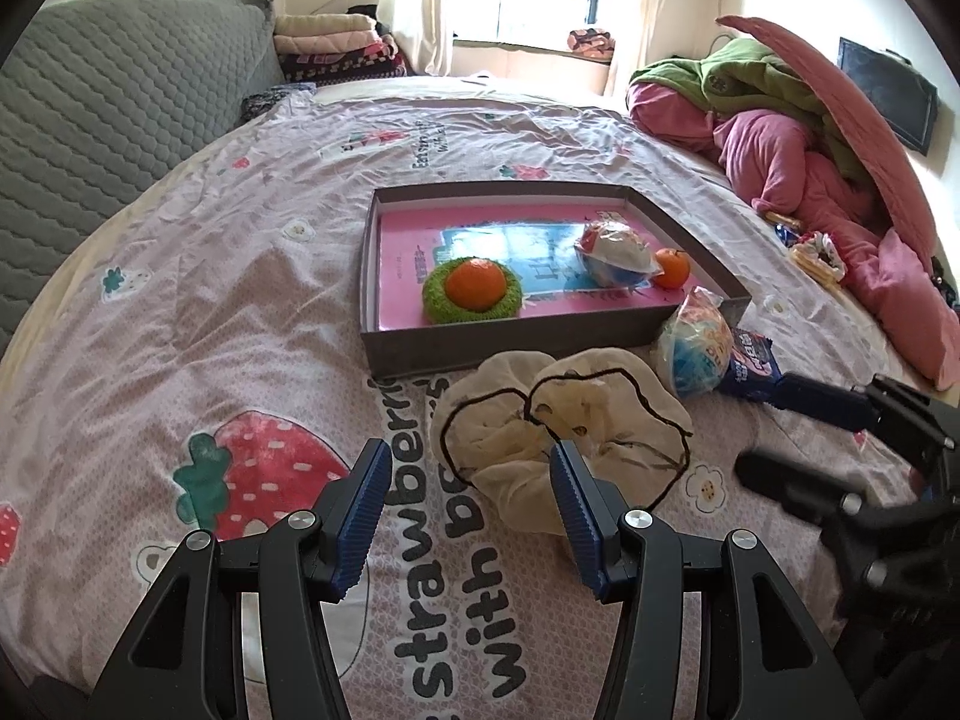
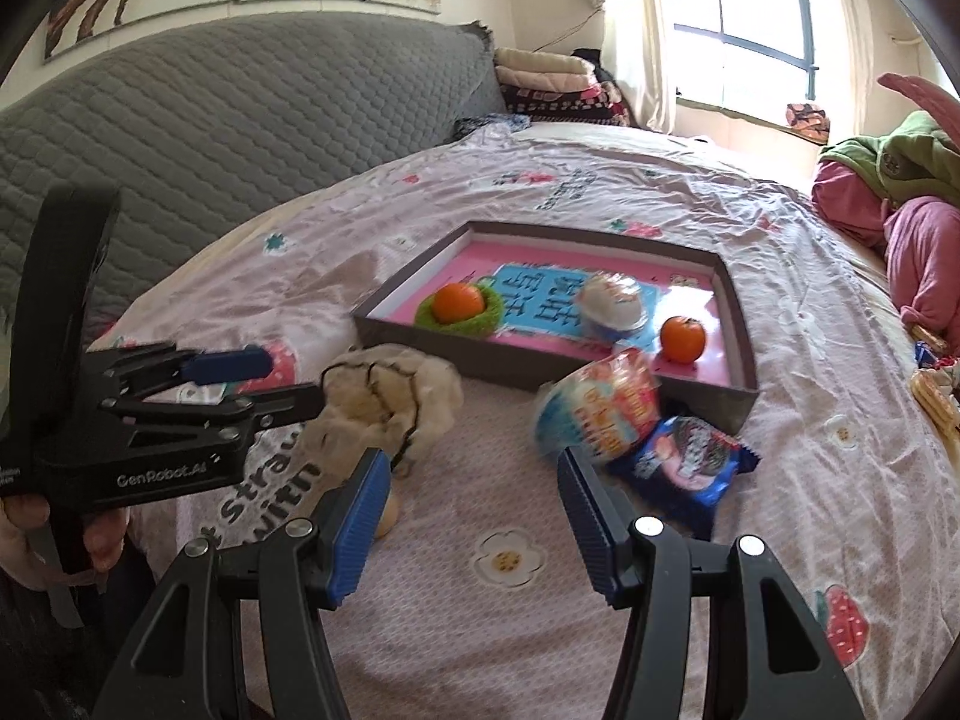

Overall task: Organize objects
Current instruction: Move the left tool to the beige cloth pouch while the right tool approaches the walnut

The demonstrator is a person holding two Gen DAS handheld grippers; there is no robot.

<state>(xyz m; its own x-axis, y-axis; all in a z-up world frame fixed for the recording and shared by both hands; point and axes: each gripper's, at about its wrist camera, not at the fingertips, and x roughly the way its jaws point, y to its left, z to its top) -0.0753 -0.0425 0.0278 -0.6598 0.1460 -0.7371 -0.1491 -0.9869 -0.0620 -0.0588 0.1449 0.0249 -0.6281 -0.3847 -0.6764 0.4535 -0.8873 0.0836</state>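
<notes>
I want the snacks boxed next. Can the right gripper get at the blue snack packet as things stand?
Probably yes. The blue snack packet lies flat on the bedspread just past the open right gripper, outside the box; only the wrapped cup sits close beside it.

Black angular frames on both the left gripper (image 1: 468, 516) and the right gripper (image 2: 474, 516), with ribbed blue pads (image 1: 360, 522) on the fingers, round silver screws (image 1: 636, 519) at the pivots, and white "GenRobot.AI" lettering (image 2: 161, 476) (left unit's side).
</notes>
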